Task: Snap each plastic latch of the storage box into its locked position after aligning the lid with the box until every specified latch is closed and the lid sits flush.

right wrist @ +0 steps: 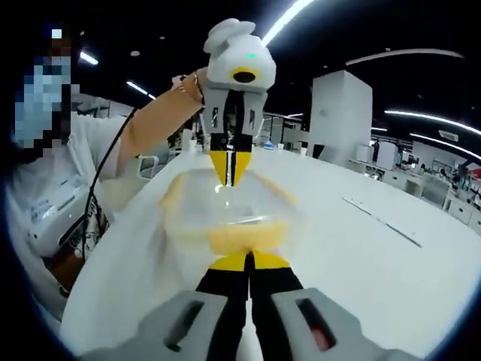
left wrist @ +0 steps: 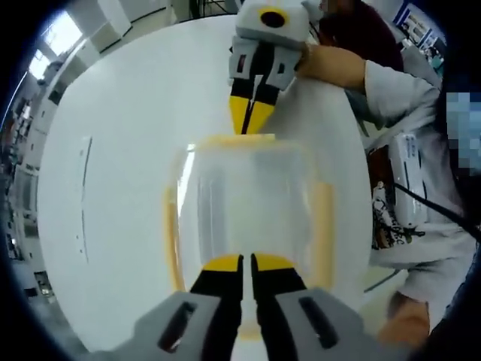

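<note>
A clear plastic storage box [left wrist: 244,218] with yellow latches sits on a round white table [left wrist: 113,188], lid on, flanked end to end by two hand-held grippers. In the left gripper view, the left gripper [left wrist: 247,263] rises from the bottom with its yellow-tipped jaws drawn together, their tips at the near short end of the box. A yellow latch [left wrist: 323,233] runs along each long side of the lid. At the far end the right gripper [left wrist: 250,113] points down with jaws likewise closed, its tips touching the yellow latch [left wrist: 239,140] there. A person's hand [left wrist: 331,64] and white sleeve [left wrist: 394,86] hold it from behind. In the right gripper view, the same box [right wrist: 225,210] lies between the right gripper [right wrist: 248,262] at the bottom and the left gripper [right wrist: 231,167] beyond, both with jaws together at the box's yellow end latches. The person stands at the table's edge.
</note>
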